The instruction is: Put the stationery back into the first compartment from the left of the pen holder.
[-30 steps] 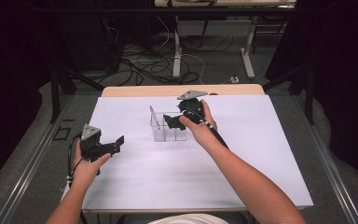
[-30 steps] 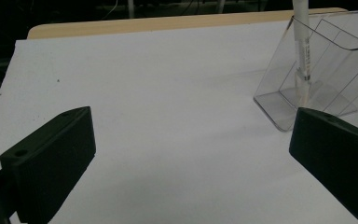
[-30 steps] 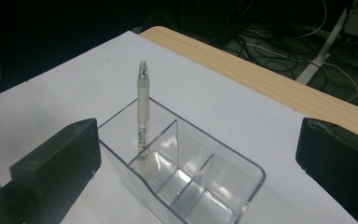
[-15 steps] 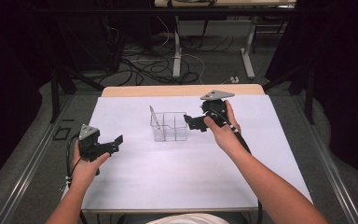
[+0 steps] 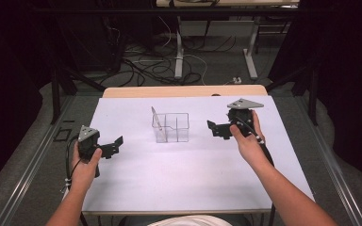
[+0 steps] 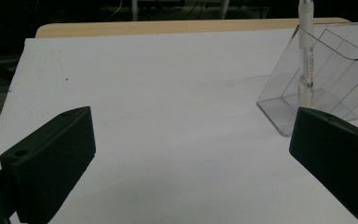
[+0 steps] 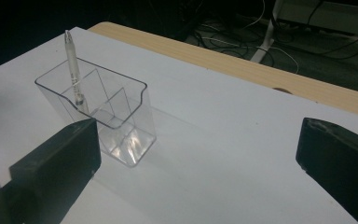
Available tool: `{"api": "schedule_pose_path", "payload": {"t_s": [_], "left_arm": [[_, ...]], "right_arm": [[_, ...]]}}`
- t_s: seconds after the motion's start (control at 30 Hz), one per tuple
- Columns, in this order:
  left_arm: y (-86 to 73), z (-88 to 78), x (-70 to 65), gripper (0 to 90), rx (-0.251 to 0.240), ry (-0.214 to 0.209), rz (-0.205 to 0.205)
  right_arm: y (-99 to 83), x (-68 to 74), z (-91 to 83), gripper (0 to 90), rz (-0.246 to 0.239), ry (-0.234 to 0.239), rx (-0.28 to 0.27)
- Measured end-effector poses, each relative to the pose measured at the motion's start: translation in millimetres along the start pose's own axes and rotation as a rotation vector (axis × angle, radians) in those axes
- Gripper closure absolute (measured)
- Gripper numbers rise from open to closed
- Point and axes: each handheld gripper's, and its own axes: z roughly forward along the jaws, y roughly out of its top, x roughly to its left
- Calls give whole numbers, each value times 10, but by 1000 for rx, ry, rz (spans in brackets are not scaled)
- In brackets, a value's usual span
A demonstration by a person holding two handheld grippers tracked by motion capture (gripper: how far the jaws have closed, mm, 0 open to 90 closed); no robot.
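- 2 claws are seen over the white tabletop (image 5: 179, 174), both empty: the left claw (image 5: 114, 145) is held with its jaws spread wide, well apart from the clear holder (image 5: 172, 128), and the right claw (image 5: 215, 129) is held just as wide, near the holder's right side.
- 1 pen (image 7: 74, 70) is seen standing in the holder, leaning against the wall of a compartment at the end of the holder nearer the left claw, with its tip on the floor of that compartment; the other compartments look empty.
- Placement of the pen is judged to be complete, so little of the work appears to be left.
- A tip-over is judged to be the main risk: the holder is light and clear, its walls are hard to read, and it could be knocked or slid by a jaw or trailing cable of the right claw passing close by.
- The pen is tilted and stands above the rim, so it could be levered out, or the holder pulled over with it, if its top is caught by a claw.
- A renewed grip on the pen by wide jaws could also pinch the holder wall.
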Motion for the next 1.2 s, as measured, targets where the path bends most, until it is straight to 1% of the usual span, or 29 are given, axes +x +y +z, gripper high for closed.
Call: {"api": "schedule_pose_path", "payload": {"t_s": [0.03, 0.07, 0.1, 0.13, 0.2, 0.23, 0.3, 0.43, 0.5, 0.53, 0.57, 0.6, 0.63, 0.67, 0.73, 0.77, 0.83, 0.93, 1.0, 1.03, 1.13, 1.2], "left_arm": [[0, -2, 1, 2, -1, 0, 1], [0, 0, 0, 2, -6, 0, 1], [0, -2, 1, 2, -6, -2, 2], [1, -1, -1, 2, -7, -1, 1], [2, -4, -1, 2, -4, -3, -3], [2, -4, -1, 2, -4, -2, -4], [-1, -1, -1, 2, -5, -1, -3], [-6, 0, 0, 2, 2, 2, -7], [-9, 1, 3, 2, -1, 5, -6], [-10, 0, 5, 2, 0, 5, -5], [-11, -1, 5, 2, 0, 5, -6], [-12, -1, 6, 2, 0, 5, -6], [-13, 0, 7, 2, 0, 5, -6], [-14, 1, 8, 2, 1, 4, -6], [-17, 3, 8, 2, 2, 4, -7], [-18, 3, 10, 2, 4, 4, -6], [-20, 4, 12, 2, 5, 5, -6], [-24, 6, 16, 2, 4, 7, -9], [-25, 7, 20, 2, 3, 7, -11], [-26, 8, 21, 2, 4, 7, -11], [-28, 10, 24, 2, 7, 7, -10], [-29, 11, 24, 2, 9, 7, -12]], "right_arm": [[-23, -24, -23, 0, 6, 0, -3], [-45, -50, -47, 0, 9, -10, -4], [-69, -81, -73, 0, 5, -17, -5], [-90, -94, -101, 0, 25, -17, -8], [-138, -147, -148, 0, 25, -29, -19], [-162, -166, -171, 0, 35, -31, -21], [-215, -209, -222, 0, 38, -47, -19], [-334, -304, -288, 0, 56, -60, -24], [-404, -345, -312, 0, 75, -74, -20], [-440, -379, -321, 0, 69, -83, -20], [-477, -395, -328, 0, 85, -89, -20], [-514, -422, -332, 0, 87, -94, -21], [-551, -437, -334, 0, 105, -99, -23], [-588, -464, -338, 0, 106, -107, -20], [-653, -506, -339, 0, 124, -118, -12], [-686, -532, -332, 0, 127, -129, -21], [-746, -587, -331, 0, 128, -139, -15], [-819, -656, -320, 0, 149, -150, -8], [-858, -709, -312, 0, 138, -161, -8], [-876, -721, -307, 0, 150, -171, -9], [-930, -778, -294, 0, 159, -176, -5], [-962, -797, -283, 0, 176, -177, 4]]}}
